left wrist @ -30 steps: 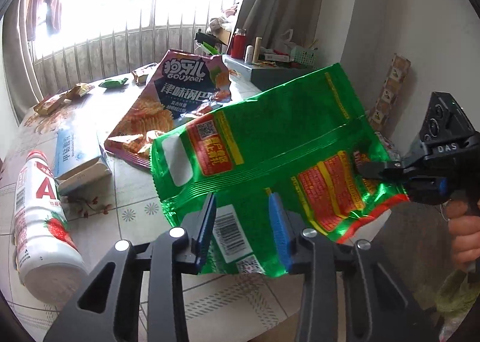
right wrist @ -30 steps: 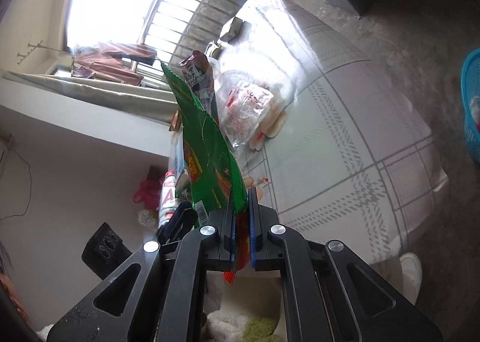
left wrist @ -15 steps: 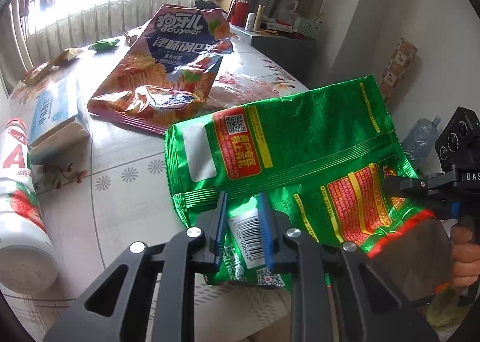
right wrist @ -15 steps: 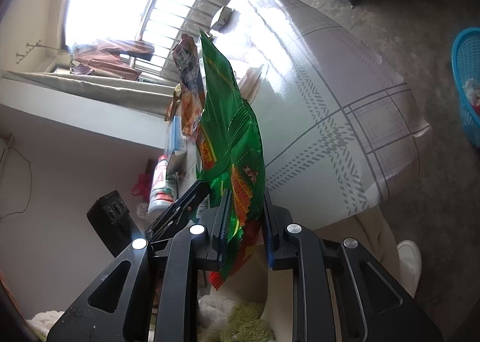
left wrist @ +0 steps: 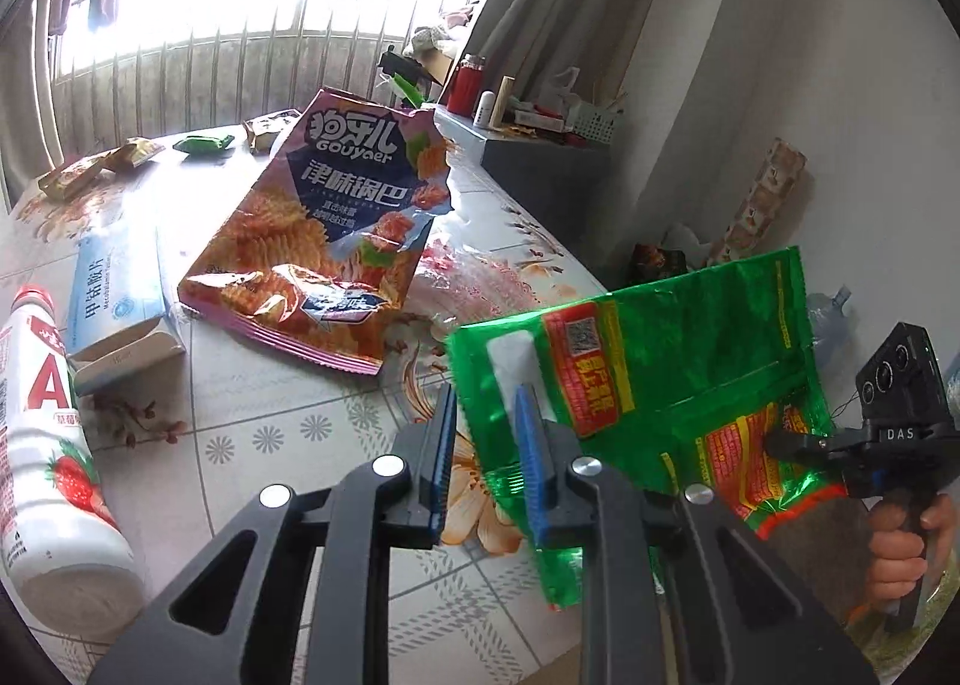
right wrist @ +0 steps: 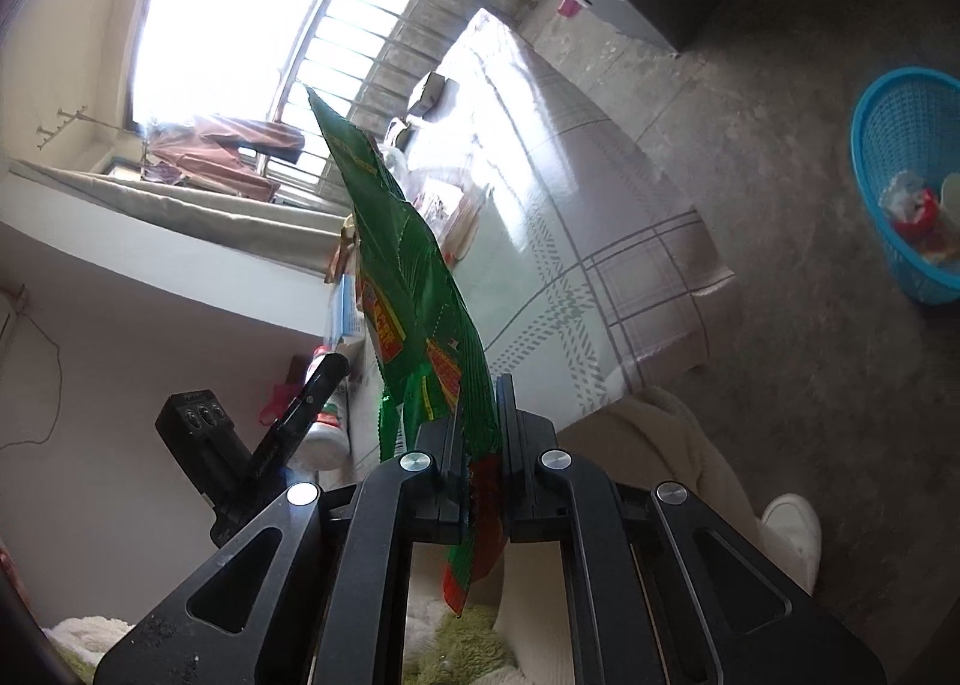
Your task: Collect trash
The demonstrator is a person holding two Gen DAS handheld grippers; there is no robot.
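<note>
A green foil snack bag (left wrist: pixel 672 373) hangs in the air past the table's right edge. My right gripper (right wrist: pixel 480 433) is shut on its red lower corner; it also shows in the left wrist view (left wrist: pixel 786 445). The bag (right wrist: pixel 414 289) stands edge-on in the right wrist view. My left gripper (left wrist: pixel 486 445) is open, and the bag's left edge lies just behind its right finger, not pinched. A large purple snack bag (left wrist: pixel 336 229) lies on the table (left wrist: pixel 270 445).
A white strawberry drink bottle (left wrist: pixel 48 445) and a blue-white carton (left wrist: pixel 120 301) lie at the left. Small wrappers (left wrist: pixel 204 143) sit at the far side. A blue basket (right wrist: pixel 912 181) with trash stands on the floor at the right.
My left gripper opened and let go of the green bag. The bag, held by the right gripper, shifted right off the table edge.
</note>
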